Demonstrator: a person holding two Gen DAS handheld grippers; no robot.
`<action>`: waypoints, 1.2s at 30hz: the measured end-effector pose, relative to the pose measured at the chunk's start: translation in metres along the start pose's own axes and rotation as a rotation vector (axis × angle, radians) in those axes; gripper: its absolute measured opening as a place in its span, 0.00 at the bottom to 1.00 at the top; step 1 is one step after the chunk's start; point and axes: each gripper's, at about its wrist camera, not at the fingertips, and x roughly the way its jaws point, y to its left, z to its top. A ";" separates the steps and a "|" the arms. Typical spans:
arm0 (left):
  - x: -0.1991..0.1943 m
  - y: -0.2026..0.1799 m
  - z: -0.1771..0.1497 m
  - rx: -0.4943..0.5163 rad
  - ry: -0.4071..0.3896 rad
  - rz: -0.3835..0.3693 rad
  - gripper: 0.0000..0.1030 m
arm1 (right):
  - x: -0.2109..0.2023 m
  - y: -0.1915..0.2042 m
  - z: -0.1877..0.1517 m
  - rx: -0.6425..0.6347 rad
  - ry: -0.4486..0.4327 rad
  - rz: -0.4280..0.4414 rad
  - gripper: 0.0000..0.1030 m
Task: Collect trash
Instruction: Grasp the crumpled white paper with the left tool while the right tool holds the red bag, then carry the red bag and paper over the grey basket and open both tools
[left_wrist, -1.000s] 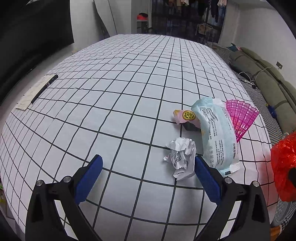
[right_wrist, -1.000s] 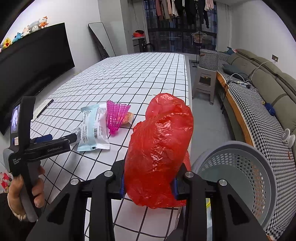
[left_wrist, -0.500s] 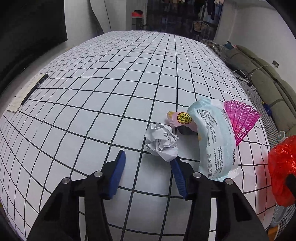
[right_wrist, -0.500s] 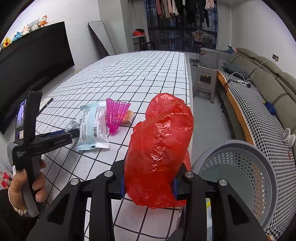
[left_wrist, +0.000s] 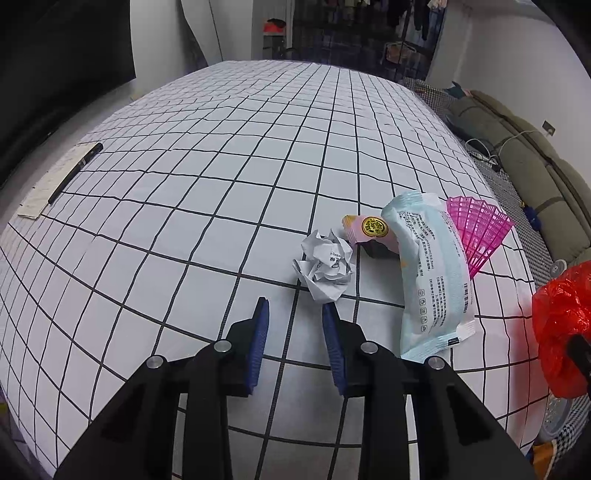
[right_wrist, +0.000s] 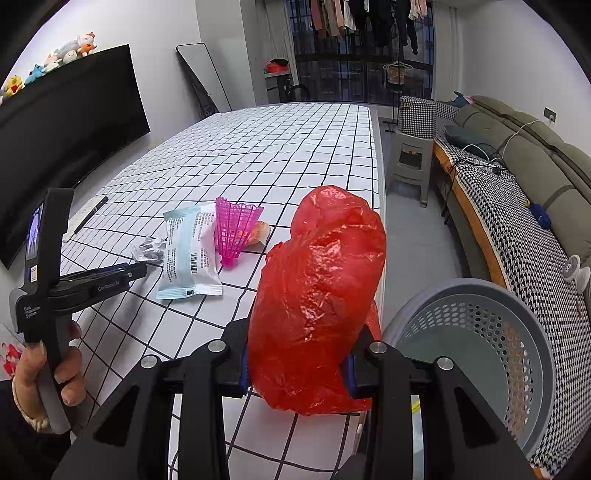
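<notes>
A crumpled white paper ball (left_wrist: 327, 264) lies on the checked table (left_wrist: 221, 184), just beyond the tips of my left gripper (left_wrist: 293, 306). Its blue pads stand close together with nothing between them, and the ball's lower corner is at the right fingertip. Right of the ball lie a pink snack packet (left_wrist: 365, 229), a pale blue wrapper (left_wrist: 432, 269) and a pink mesh shuttlecock (left_wrist: 478, 229). My right gripper (right_wrist: 297, 363) is shut on a red plastic bag (right_wrist: 317, 295) at the table's right edge, next to a grey perforated basket (right_wrist: 461, 284) on the floor.
A black pen on a paper slip (left_wrist: 74, 170) lies at the table's far left. A hand (right_wrist: 48, 369) holds the left gripper's handle. A grey stool (right_wrist: 410, 158) and a sofa (right_wrist: 535, 155) stand to the right. A dark screen (right_wrist: 66, 110) fills the left wall.
The left gripper's jaws have gone from wide open to nearly together, and the paper ball has shifted from the right finger to ahead of the tips. The right gripper and red bag kept still.
</notes>
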 end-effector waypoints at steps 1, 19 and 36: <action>-0.001 -0.001 -0.001 -0.001 0.000 -0.002 0.30 | 0.000 0.000 0.000 0.000 0.000 0.002 0.34; 0.004 -0.014 0.017 0.028 -0.002 0.009 0.56 | 0.002 -0.004 0.001 0.010 0.003 0.010 0.34; 0.007 -0.019 0.015 0.025 0.007 -0.011 0.32 | 0.004 -0.007 0.002 0.022 0.009 0.011 0.34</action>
